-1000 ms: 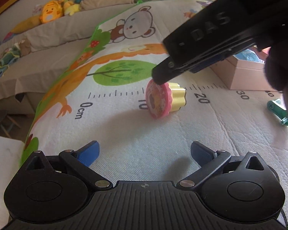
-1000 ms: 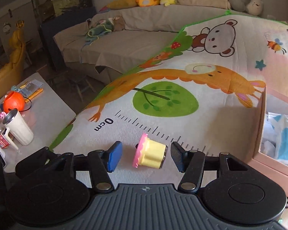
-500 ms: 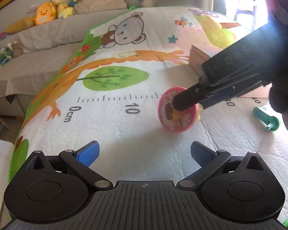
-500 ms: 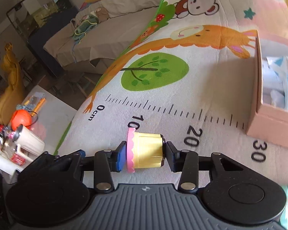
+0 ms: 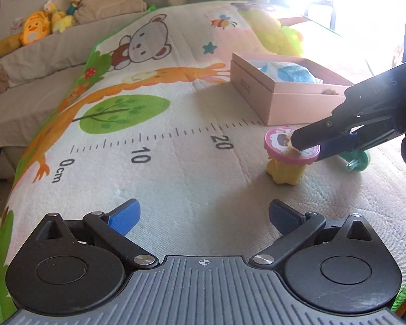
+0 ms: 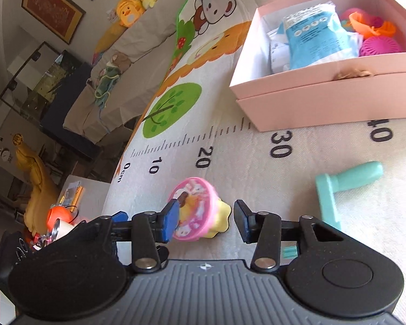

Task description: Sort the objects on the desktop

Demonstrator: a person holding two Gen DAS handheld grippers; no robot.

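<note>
While the pink box (image 6: 330, 100) stands on the play mat (image 5: 176, 184) beside the printed ruler, near the marks 30 and 40, its open top shows several things inside: a blue and white packet (image 6: 315, 38) lies in the middle, and toward the far right corner there are a magenta ball with small holes (image 6: 380, 47) and an orange item (image 6: 370, 25) that I cannot identify. A small brown thing sits on the front wall of the box, too small to name. The toy cup (image 6: 200, 211), with yellow body and pink top, stands on the mat close to the mark 20, apart from the box. The right gripper (image 6: 207, 219) has its jaws wide apart around this cup; the blue pad is touching the pink top, the other pad is clear of it. The left gripper (image 5: 204, 215) hangs above the mat with jaws wide apart and holds nothing. A teal plastic handle (image 6: 346, 184) lies on the mat just right of the cup.
</note>
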